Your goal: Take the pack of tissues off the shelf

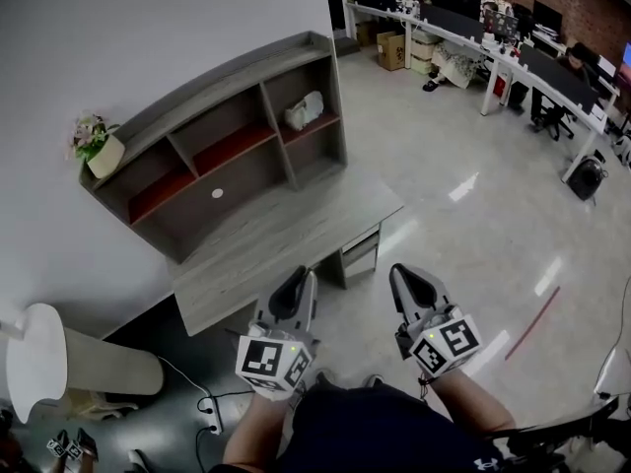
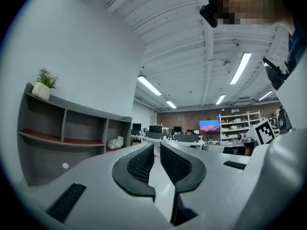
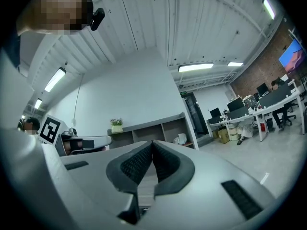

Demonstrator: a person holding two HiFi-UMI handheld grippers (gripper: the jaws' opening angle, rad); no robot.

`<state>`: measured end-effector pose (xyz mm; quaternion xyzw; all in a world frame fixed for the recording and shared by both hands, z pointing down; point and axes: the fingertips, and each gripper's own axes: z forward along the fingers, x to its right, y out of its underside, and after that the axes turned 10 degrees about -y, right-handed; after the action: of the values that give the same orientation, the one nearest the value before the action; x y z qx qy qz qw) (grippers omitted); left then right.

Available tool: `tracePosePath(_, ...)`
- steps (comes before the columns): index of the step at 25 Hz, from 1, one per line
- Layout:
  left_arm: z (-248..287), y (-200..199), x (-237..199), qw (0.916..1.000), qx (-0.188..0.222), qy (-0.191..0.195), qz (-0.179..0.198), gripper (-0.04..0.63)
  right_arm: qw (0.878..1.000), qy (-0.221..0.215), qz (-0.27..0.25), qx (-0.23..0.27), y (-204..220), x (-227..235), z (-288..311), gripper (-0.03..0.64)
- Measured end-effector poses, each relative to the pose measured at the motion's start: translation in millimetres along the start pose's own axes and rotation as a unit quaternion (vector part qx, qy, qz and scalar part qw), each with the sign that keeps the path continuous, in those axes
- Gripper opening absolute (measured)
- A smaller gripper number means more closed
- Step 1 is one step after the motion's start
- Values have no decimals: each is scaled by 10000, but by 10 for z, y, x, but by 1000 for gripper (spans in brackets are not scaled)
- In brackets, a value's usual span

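Note:
The pack of tissues is a whitish bundle lying in the right-hand upper compartment of the grey shelf unit, which stands on a desk. It also shows small in the left gripper view and the right gripper view. My left gripper hangs in front of the desk's near edge, its jaws almost together with only a thin slit and nothing in it. Beside it my right gripper is shut and empty. Both are far from the shelf.
A small potted plant stands on the shelf's top at the left end. A drawer unit sits under the desk's right end. A white chair stands at lower left. Office desks with monitors line the far right.

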<state>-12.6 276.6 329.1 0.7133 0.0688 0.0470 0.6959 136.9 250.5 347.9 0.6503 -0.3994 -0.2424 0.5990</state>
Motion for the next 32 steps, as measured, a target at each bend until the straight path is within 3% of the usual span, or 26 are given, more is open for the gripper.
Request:
tracePosePath(9, 79, 178, 158, 9997, -241, 32, -36, 54, 9997, 66, 176, -149, 117, 186, -113, 12)
tracePosePath(17, 521, 216, 117, 9990, -236, 364, -71, 54, 9990, 346, 186, -224, 181, 479, 49, 12)
tracePosePath(32, 1615, 108, -776, 9965, -150, 799, -207, 54, 9966, 770, 77, -278, 182, 954, 1222, 11)
